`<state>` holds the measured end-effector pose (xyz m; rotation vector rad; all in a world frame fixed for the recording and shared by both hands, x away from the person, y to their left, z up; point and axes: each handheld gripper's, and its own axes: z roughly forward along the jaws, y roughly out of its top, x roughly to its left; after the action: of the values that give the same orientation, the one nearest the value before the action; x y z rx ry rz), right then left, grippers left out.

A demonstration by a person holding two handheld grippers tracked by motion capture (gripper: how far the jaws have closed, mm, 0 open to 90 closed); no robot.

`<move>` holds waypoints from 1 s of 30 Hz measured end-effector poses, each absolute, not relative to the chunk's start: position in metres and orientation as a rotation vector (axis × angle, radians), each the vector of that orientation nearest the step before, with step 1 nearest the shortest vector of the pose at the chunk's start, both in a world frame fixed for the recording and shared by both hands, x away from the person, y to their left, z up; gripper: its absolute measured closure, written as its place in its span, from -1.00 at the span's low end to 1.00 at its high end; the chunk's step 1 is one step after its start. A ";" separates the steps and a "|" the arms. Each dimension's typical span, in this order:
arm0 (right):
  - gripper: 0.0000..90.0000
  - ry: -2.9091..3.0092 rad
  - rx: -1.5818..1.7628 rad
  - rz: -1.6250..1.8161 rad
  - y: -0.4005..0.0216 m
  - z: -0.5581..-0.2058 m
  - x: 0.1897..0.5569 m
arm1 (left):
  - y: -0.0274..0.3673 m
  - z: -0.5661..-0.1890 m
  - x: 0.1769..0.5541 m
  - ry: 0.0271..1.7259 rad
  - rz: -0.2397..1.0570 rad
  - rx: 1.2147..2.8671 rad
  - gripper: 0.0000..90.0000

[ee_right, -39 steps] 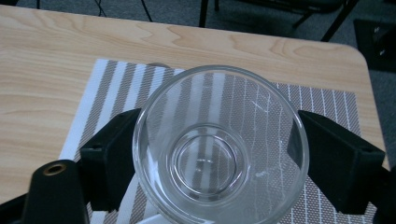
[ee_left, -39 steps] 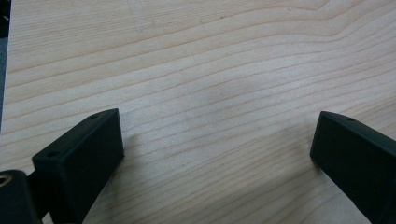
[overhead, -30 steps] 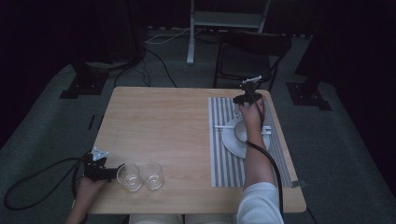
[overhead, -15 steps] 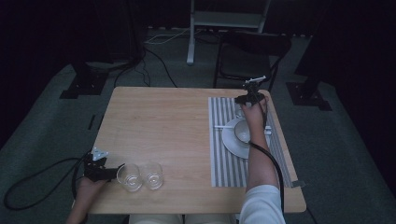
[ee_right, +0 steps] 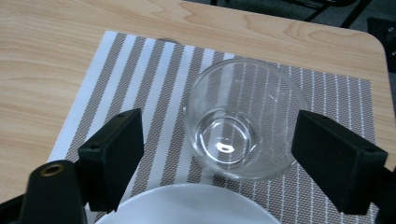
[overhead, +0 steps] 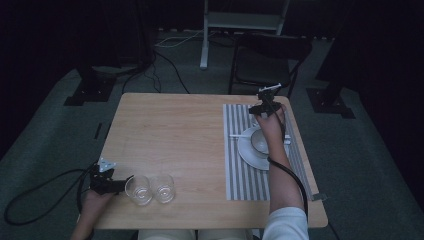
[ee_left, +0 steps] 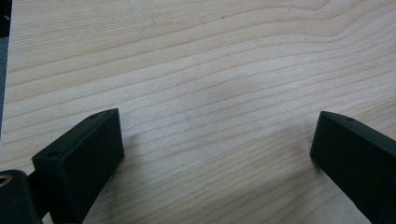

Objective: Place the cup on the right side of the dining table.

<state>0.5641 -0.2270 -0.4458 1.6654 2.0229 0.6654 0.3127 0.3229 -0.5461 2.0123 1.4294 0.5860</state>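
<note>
A clear empty glass (ee_right: 245, 123) stands upright on the striped placemat (ee_right: 140, 74), between the jaws of my open right gripper (ee_right: 222, 142); the jaws stand apart from its sides. In the high view the right gripper (overhead: 265, 104) is over the far end of the placemat (overhead: 240, 175). My left gripper (overhead: 112, 184) rests at the table's near left, just left of two clear glasses (overhead: 138, 190) (overhead: 162, 187). In its own view the left gripper (ee_left: 217, 144) is open over bare wood.
A white plate (overhead: 247, 155) holding a bowl (overhead: 260, 142) sits on the placemat, and its rim (ee_right: 187, 205) lies just before the right jaws. A thin white utensil (overhead: 237, 135) lies left of the plate. A dark chair (overhead: 265, 60) stands behind the table.
The right hand and gripper have shifted slightly at the far end of the placemat. The left gripper and the two glasses have stayed put.
</note>
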 end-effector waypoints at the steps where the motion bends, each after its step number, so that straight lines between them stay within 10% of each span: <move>1: -0.63 2.025 1.662 0.672 -0.226 -0.447 0.563 | 0.323 -0.546 0.313 1.429 0.586 2.012 -0.93; 30: -0.73 2.198 1.446 0.897 -0.155 -0.454 0.513 | 0.323 -0.546 0.313 1.430 0.586 2.012 -0.93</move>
<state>0.5134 -0.1546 -0.4537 1.4465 2.1981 0.8969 0.3127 0.3229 -0.5461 2.0121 1.4297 0.5861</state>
